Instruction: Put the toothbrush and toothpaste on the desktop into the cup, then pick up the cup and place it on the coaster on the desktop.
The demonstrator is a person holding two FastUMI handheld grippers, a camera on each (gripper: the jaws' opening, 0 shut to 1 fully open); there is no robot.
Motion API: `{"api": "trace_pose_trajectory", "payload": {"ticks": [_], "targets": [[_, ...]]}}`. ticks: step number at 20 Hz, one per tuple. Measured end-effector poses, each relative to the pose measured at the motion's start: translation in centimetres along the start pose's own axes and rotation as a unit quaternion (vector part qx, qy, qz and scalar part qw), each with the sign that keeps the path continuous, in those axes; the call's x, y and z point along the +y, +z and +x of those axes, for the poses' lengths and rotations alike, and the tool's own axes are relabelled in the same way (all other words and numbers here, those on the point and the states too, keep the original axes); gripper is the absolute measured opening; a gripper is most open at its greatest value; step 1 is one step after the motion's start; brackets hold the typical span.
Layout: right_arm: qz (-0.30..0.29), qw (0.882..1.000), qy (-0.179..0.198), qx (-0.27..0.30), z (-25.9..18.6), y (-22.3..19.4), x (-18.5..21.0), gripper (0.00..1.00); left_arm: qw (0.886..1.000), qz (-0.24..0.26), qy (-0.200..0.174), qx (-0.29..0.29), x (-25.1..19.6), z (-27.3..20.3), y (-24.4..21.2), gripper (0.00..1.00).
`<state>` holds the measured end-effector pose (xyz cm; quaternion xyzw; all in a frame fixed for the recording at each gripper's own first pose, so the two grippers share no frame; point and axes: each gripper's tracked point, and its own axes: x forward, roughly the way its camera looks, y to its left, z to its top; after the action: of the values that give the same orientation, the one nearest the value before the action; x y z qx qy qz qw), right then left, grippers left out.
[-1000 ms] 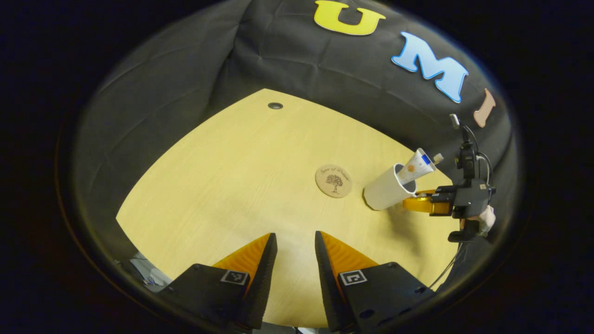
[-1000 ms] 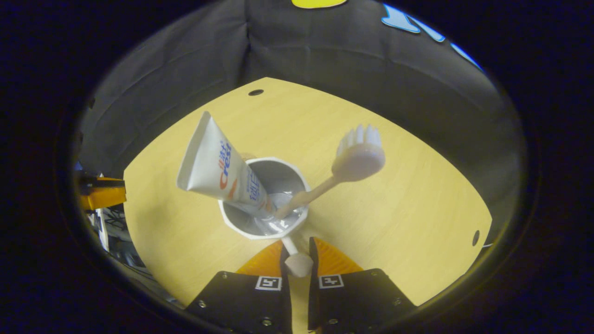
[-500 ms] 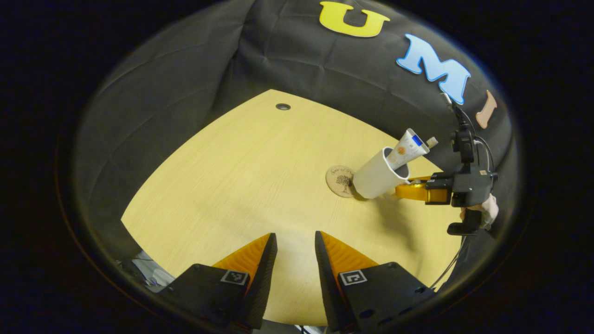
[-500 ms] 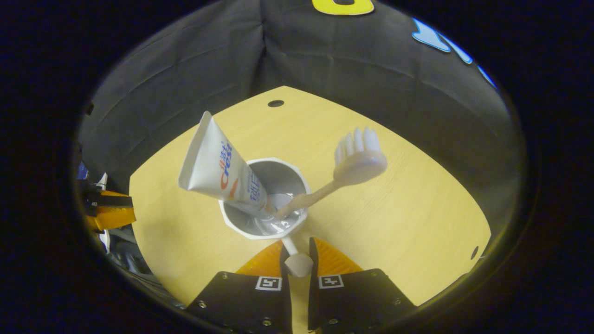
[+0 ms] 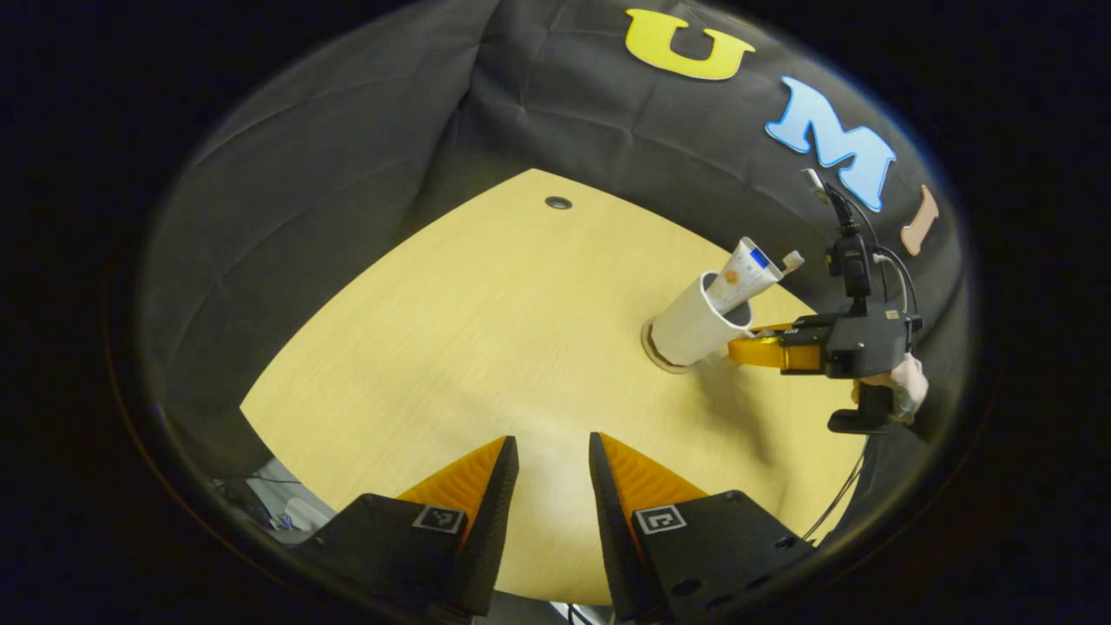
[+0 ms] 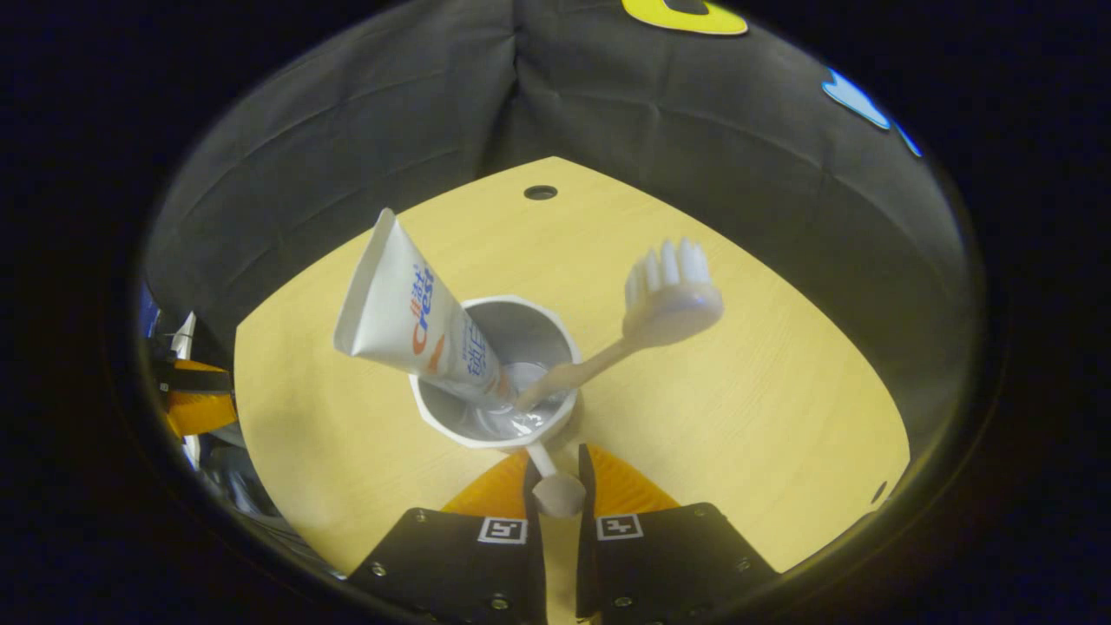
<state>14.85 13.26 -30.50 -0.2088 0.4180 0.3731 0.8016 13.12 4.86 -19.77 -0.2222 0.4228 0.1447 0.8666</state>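
Observation:
The white cup (image 5: 690, 330) stands with its base over the round wooden coaster (image 5: 649, 345), of which a thin edge shows at the left; I cannot tell whether it rests on it. The toothpaste tube (image 5: 745, 273) and toothbrush (image 5: 792, 259) lean out of the cup. In the right gripper view my right gripper (image 6: 555, 458) is shut on the cup's handle (image 6: 557, 493), with the cup (image 6: 434, 417), toothpaste (image 6: 404, 304) and toothbrush (image 6: 668, 299) just ahead. My left gripper (image 5: 553, 443) hovers open over the table's near edge, well left of the cup, holding nothing.
The light wooden table (image 5: 486, 347) has a small cable hole (image 5: 558, 202) at the far side. A hand (image 5: 907, 391) holds the right gripper (image 5: 738, 349) at the table's right. Black cloth walls the booth behind. The left gripper (image 6: 195, 404) shows at the far left.
My right gripper has carried the cup leftward from beside the coaster to over it, so the coaster is now mostly covered. The left gripper has stayed open, drifting slightly.

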Motion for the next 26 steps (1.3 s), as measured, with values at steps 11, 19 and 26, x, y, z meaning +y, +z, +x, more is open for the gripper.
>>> {"api": "trace_pose_trajectory", "payload": {"ticks": [11,19,26], "targets": [[0.013,1.000,-0.014,0.006,-3.5,2.7,1.3,0.23,1.000,0.001,-0.015,-0.002,-0.1,0.5,0.0,0.52],[0.050,0.997,-0.028,-0.051,-9.5,4.4,1.3,0.23,0.998,0.030,-0.052,-0.014,-2.3,0.5,0.9,0.57],[0.137,0.972,-0.103,-0.160,-18.8,5.1,-0.7,0.21,0.981,0.109,-0.107,-0.122,-9.9,-2.0,8.3,0.57]]}}
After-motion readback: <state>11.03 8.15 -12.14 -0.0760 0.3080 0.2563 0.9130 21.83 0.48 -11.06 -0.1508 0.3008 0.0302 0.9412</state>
